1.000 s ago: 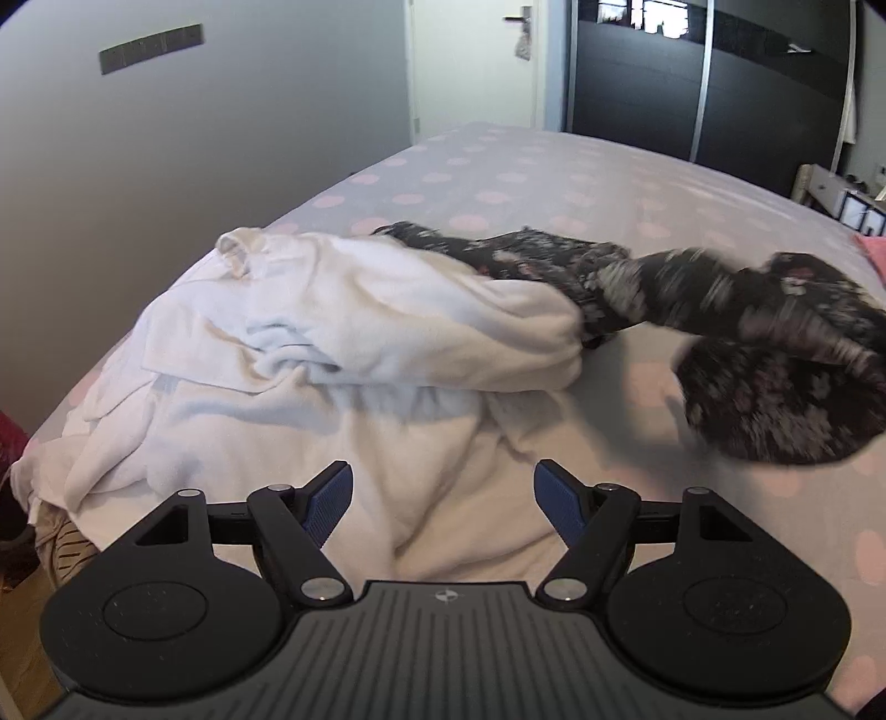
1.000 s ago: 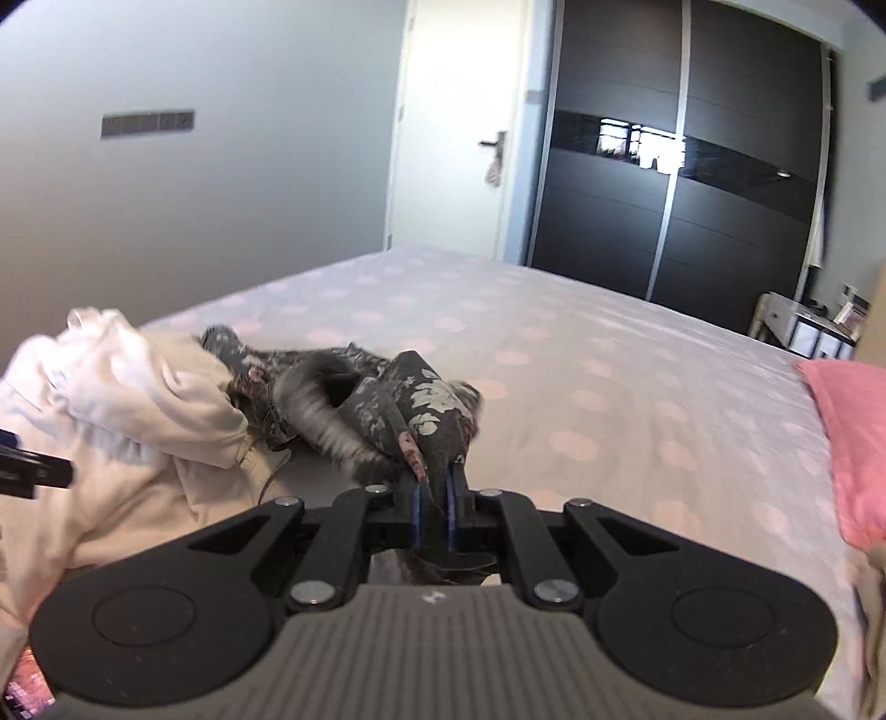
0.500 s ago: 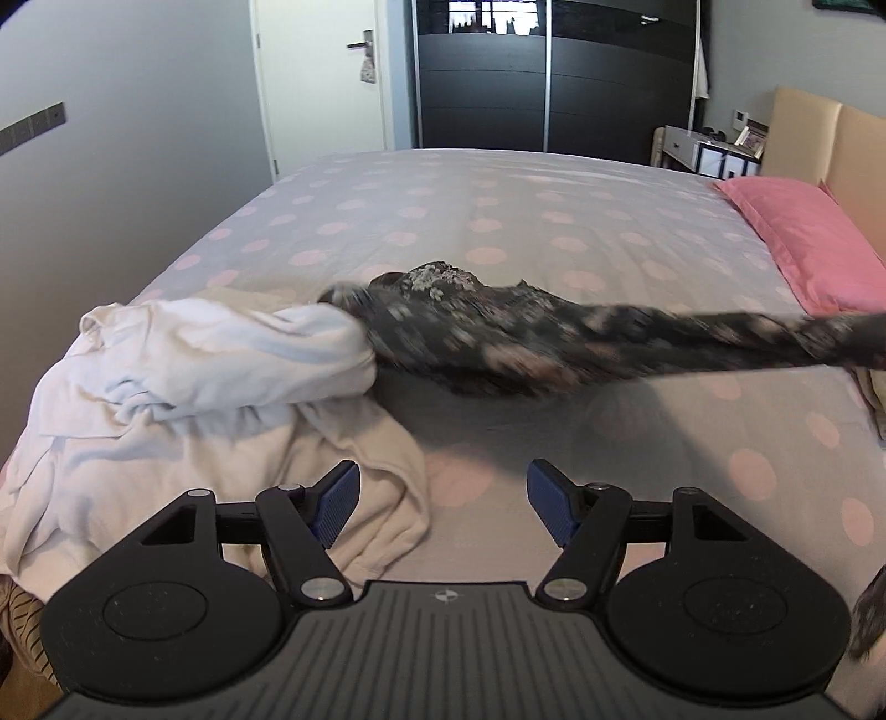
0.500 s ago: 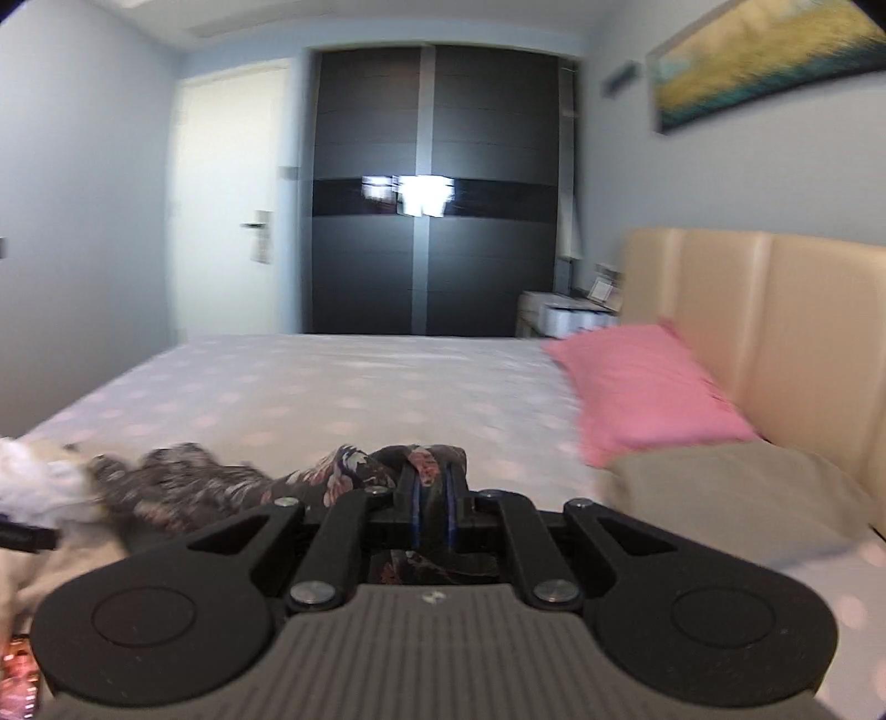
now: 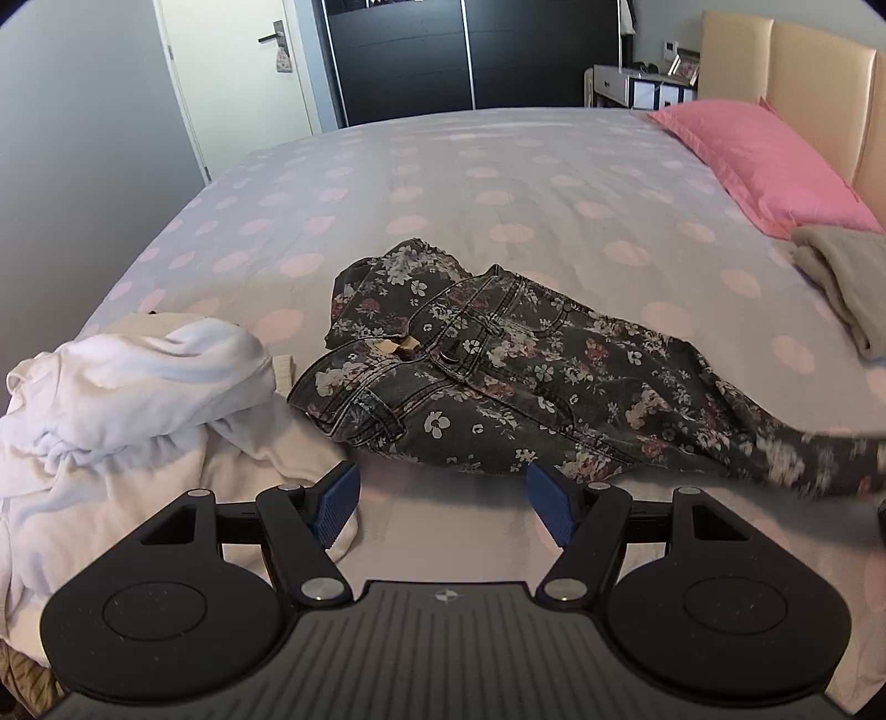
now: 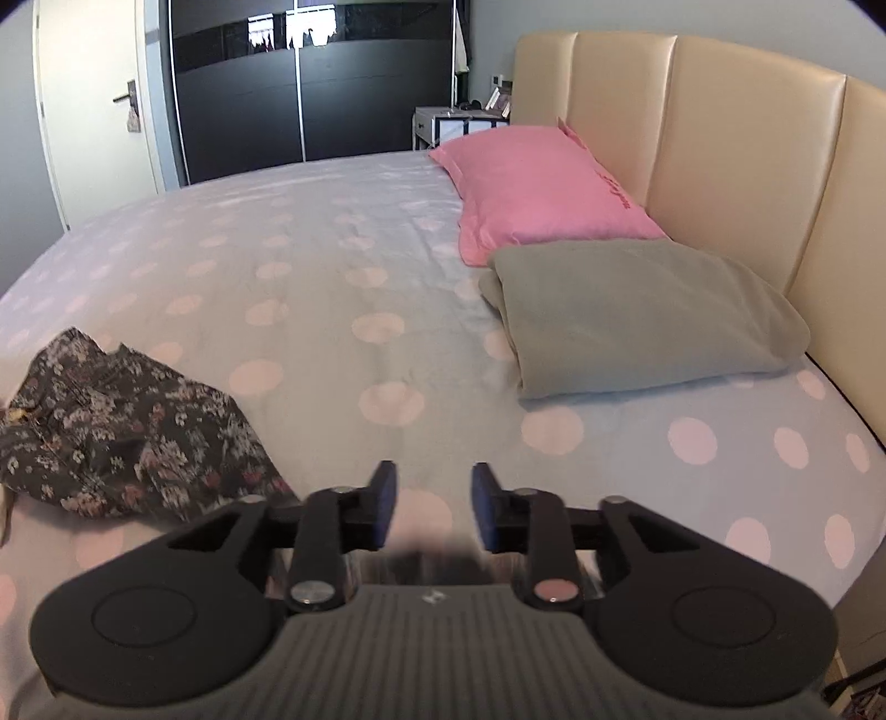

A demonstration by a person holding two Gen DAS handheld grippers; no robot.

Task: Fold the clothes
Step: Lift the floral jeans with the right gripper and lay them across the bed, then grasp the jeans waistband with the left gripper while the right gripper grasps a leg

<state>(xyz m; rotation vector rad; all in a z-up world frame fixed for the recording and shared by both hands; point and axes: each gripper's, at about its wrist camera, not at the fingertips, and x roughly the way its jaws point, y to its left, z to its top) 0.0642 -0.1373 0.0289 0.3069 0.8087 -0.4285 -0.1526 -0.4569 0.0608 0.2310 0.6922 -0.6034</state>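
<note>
Dark floral jeans lie crumpled across the dotted bed sheet, waistband toward the left, one leg trailing blurred to the right. My left gripper hovers open just in front of them, nothing between its blue pads. A pile of white clothes sits at the left, touching the jeans. In the right wrist view the jeans lie at the lower left. My right gripper is over bare sheet with its jaws opening; a blurred dark bit of fabric shows just below them, not pressed by the pads.
A pink pillow and a folded grey-green garment lie against the beige headboard. A white door, dark wardrobe and small white cabinet stand beyond the bed.
My right gripper dragged the floral jeans rightward off the white pile, then let go and its jaws parted. Both views swung right toward the headboard. The left gripper stayed open.
</note>
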